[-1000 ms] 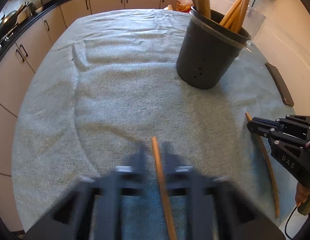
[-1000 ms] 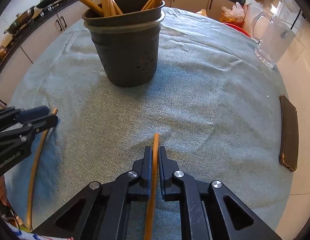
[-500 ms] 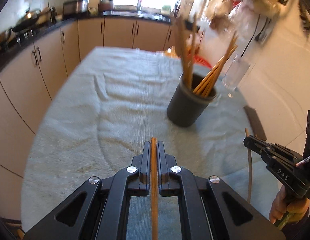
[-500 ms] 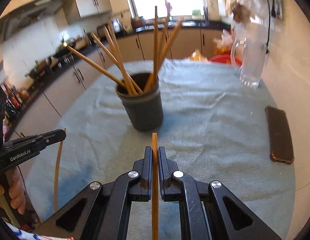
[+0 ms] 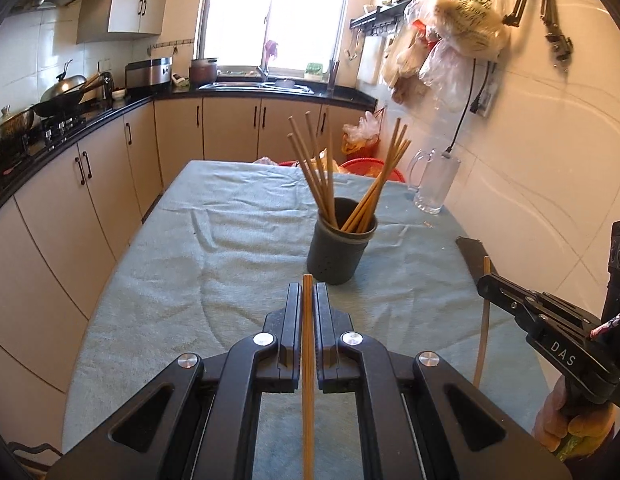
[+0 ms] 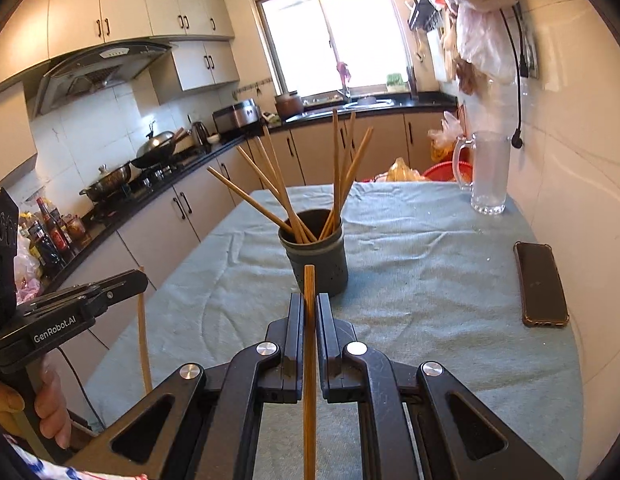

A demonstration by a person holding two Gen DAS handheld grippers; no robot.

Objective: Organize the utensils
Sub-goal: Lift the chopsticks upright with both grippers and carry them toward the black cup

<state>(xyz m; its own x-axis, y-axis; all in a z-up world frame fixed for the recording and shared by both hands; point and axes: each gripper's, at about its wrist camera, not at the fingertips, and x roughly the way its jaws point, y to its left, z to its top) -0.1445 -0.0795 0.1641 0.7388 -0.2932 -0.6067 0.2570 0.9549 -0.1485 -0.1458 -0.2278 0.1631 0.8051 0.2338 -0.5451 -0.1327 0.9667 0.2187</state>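
Note:
A dark round utensil holder (image 5: 341,246) stands on the towel-covered table (image 5: 213,248) with several wooden chopsticks in it; it also shows in the right wrist view (image 6: 316,256). My left gripper (image 5: 307,292) is shut on a wooden chopstick (image 5: 307,360), lifted above the table in front of the holder. My right gripper (image 6: 309,302) is shut on another chopstick (image 6: 309,360), also lifted, facing the holder. Each gripper shows in the other's view, the right (image 5: 486,284) and the left (image 6: 139,278), each with its chopstick hanging down.
A dark phone (image 6: 541,284) lies near the table's right edge. A glass mug (image 6: 488,172) stands at the far right by the wall. A red basket (image 5: 374,168) sits beyond the table. Cabinets and counter run along the left.
Both grippers have lifted their chopsticks off the towel and tilted up from looking down at the table to looking level, pulling back from the holder.

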